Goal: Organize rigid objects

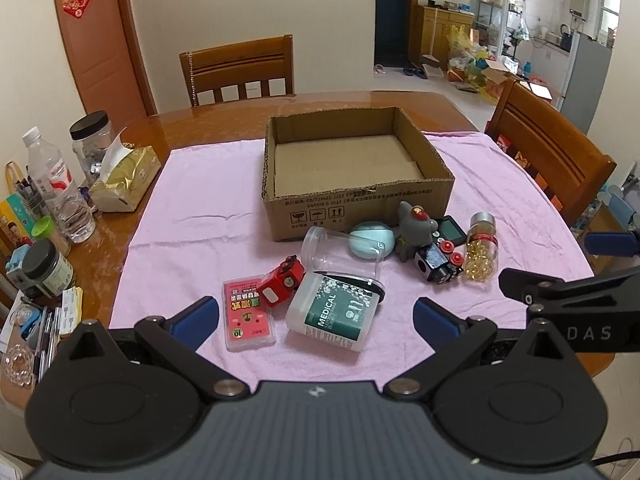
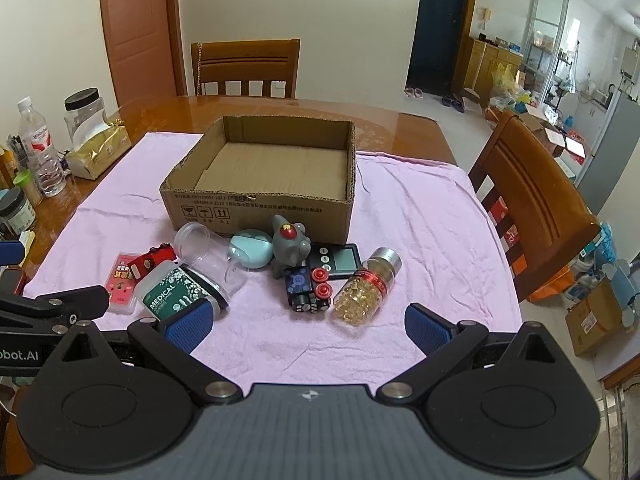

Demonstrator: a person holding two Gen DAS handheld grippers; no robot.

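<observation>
- While both my tools hang above the near edge of the pink towel, my left gripper gapes wide with nothing between its blue pads, and my right gripper is just as wide and just as empty.
- Nearest my left gripper lies the medical swab tub, on its side, long axis running from near-left to far-right, beside the flat pink card case; the red toy car rests on that case's far corner.
- Nearest my right gripper, the capsule bottle lies tipped, silver cap pointing far-right.
- Just left of it sits the black cube toy with red knobs.
- Behind these, the clear jar lies on its side, open mouth pointing far-left; the teal case, grey figurine and small black scale crowd along the box front.
- Farthest, the cardboard box stands open and empty on the towel.
</observation>
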